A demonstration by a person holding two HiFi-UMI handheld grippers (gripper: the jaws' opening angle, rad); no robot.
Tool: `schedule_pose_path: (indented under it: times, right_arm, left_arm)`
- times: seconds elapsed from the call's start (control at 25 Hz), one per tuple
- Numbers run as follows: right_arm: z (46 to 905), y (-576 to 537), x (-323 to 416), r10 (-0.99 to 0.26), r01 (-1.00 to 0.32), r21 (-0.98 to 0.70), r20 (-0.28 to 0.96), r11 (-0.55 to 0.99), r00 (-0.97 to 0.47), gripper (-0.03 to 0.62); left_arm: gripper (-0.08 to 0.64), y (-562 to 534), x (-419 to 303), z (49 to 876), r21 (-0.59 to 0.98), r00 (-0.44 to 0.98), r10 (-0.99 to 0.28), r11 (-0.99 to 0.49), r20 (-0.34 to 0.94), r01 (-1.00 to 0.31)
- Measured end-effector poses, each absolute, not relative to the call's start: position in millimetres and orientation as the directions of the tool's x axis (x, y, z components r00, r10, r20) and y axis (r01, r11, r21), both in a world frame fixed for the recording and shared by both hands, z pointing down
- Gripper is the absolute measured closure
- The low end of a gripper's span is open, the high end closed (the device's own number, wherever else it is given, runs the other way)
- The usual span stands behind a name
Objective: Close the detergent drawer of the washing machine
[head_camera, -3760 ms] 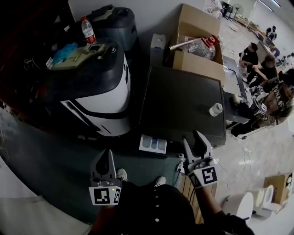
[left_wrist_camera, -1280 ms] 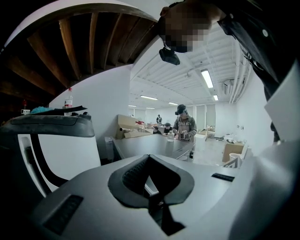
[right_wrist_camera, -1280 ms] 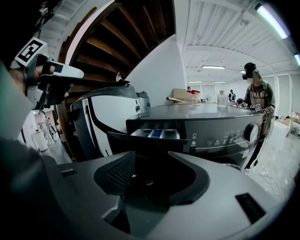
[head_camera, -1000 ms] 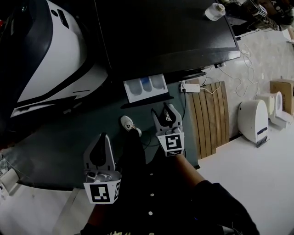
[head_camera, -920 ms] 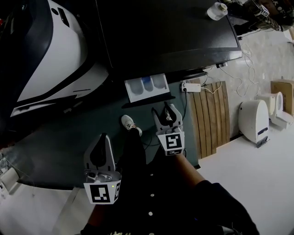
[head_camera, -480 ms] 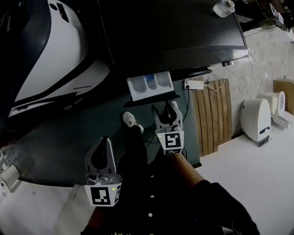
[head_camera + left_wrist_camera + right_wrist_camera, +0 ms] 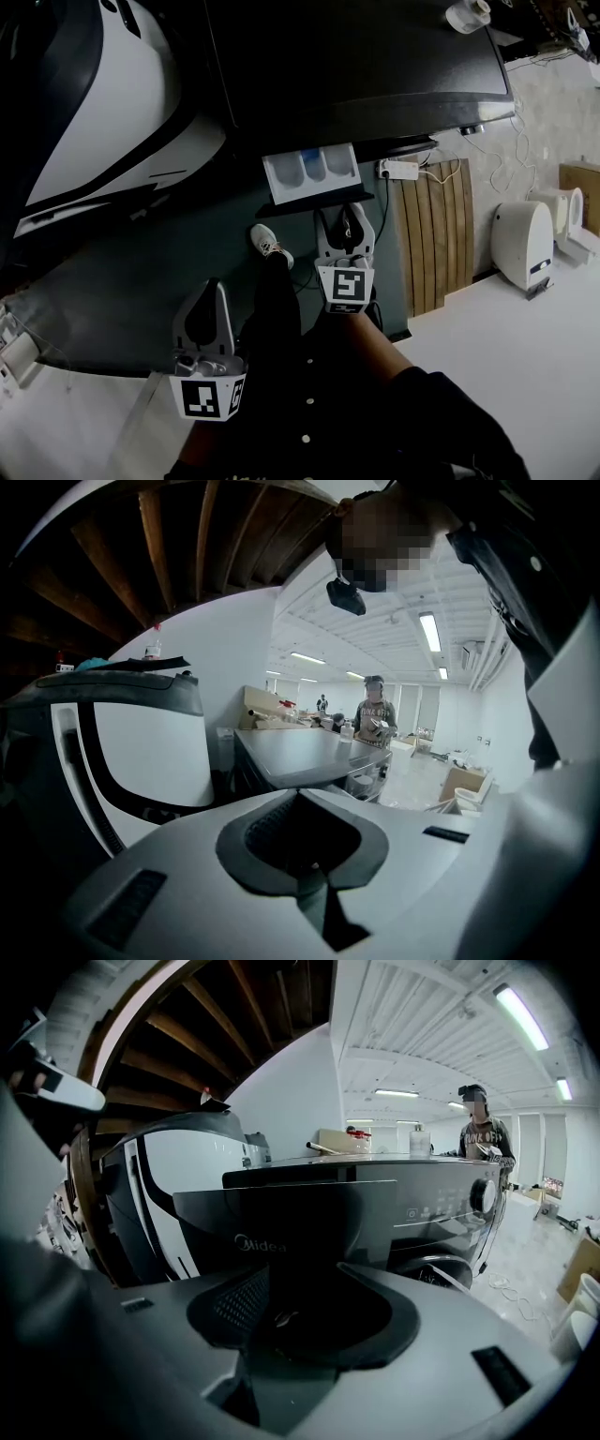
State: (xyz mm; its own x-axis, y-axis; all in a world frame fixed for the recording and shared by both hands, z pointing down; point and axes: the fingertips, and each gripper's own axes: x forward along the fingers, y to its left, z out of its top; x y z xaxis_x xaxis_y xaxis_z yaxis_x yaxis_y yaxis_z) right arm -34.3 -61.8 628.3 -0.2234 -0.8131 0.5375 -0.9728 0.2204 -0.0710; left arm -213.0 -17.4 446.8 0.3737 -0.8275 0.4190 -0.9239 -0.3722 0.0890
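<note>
**Drawer stands open, right gripper at its front**

The drawer (image 7: 311,169) is pulled out of the dark washer (image 7: 356,66), its pale compartments showing from above. In the right gripper view its dark front panel reads "Midea" in pale letters. The right gripper (image 7: 343,220) points at that panel, fingers a little apart with nothing between them; contact cannot be told. The left gripper (image 7: 213,284) hangs well back, fingers closed on nothing.

Workshop hall: strip lights (image 7: 429,632), cartons (image 7: 255,698)
</note>
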Motion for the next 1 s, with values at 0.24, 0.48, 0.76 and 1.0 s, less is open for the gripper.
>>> schedule_pose_path:
  times: [0.24,0.48,0.76,1.0]
  right_arm:
    - [629.8,-66.9,-32.7,-0.804,-0.968,-0.066,0.544,0.243,-0.239,0.378]
    - [632.2,-76.0,-34.8,-0.806,-0.963,-0.071,0.533,0.26,-0.257,0.379]
    - [625.9,-94.8,-39.4,-0.82,-0.96,-0.089,0.503,0.265,-0.273,0.376]
    - [629.1,-99.8,-36.5,-0.822,-0.963,-0.074,0.507,0.259,-0.26,0.376]
  left_arm:
    - [0.545,-17.3,-211.0,448.4,0.095,0.375,-0.825,-0.371,0.422,-0.924]
    - [0.545,-17.9,-210.5,447.3,0.088,0.368,-0.831,-0.366,0.417,-0.926]
    - [0.545,-18.4,-208.4,449.0,0.089,0.368,-0.83,-0.366,0.418,-0.926]
    - [0.545,-16.3,-213.9,452.0,0.087,0.354,-0.831,-0.352,0.429,-0.932]
